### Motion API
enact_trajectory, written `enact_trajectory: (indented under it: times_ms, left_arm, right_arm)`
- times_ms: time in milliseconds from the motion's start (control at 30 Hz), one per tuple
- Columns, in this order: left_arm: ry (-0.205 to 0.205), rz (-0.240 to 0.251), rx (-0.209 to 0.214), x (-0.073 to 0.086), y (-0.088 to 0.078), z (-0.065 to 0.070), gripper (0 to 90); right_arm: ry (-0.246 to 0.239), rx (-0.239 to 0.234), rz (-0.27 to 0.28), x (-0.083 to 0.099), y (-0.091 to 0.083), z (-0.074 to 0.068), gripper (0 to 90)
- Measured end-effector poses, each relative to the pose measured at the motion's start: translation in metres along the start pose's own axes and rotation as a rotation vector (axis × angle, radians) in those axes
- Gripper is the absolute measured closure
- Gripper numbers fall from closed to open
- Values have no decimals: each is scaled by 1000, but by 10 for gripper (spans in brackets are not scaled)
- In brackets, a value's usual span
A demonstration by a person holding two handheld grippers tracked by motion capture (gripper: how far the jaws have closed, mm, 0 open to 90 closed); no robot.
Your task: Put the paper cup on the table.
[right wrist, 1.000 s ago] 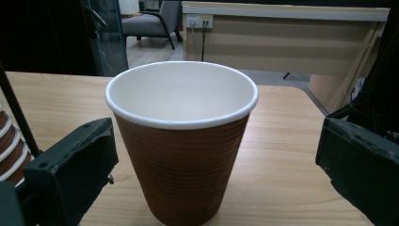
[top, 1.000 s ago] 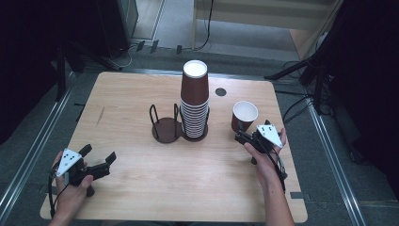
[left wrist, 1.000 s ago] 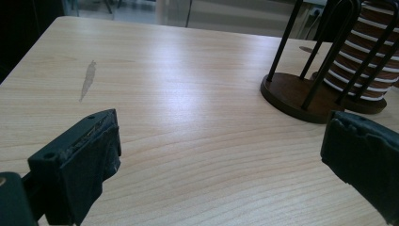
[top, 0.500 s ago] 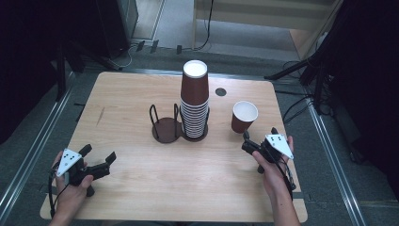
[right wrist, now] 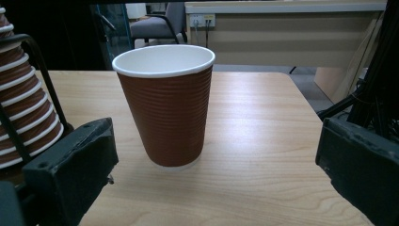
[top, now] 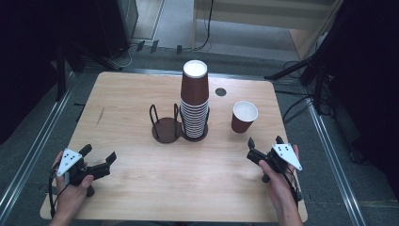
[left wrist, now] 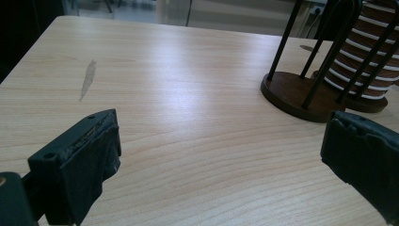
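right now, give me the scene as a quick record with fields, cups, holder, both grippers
single cup: upright, open end up, on table, right of stack
cup stack: inverted cups, in right ring of holder
holder: left ring empty
right gripper: open, short of single cup, apart from it
left gripper: open, holds nothing, near front left corner

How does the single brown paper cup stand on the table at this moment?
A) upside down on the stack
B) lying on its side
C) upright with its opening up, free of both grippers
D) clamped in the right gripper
C: the cup stands upright, white rim up, ahead of the open right gripper, which does not touch it.
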State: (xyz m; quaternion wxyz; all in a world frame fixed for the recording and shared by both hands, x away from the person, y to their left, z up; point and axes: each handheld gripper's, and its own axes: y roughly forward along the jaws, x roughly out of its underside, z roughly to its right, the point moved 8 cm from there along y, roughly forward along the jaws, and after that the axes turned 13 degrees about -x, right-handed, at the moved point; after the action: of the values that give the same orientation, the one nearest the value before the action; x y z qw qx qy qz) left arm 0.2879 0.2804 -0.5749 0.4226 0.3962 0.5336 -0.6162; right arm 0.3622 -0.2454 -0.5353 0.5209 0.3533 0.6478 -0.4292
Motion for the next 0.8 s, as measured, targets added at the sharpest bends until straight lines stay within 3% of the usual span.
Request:
enact_trajectory:
  times_ms: [133, 533, 800]
  left_arm:
    - [-2, 1, 0, 0, 0, 0, 0]
    - [5, -5, 1, 0, 0, 0, 0]
    - [5, -5, -1, 0, 0, 0, 0]
  right_arm:
    - [-23, 12, -8, 4, -6, 3, 0]
    - [15, 34, -12, 18, -35, 19, 0]
    - [10, 44, -15, 21, -49, 25, 0]
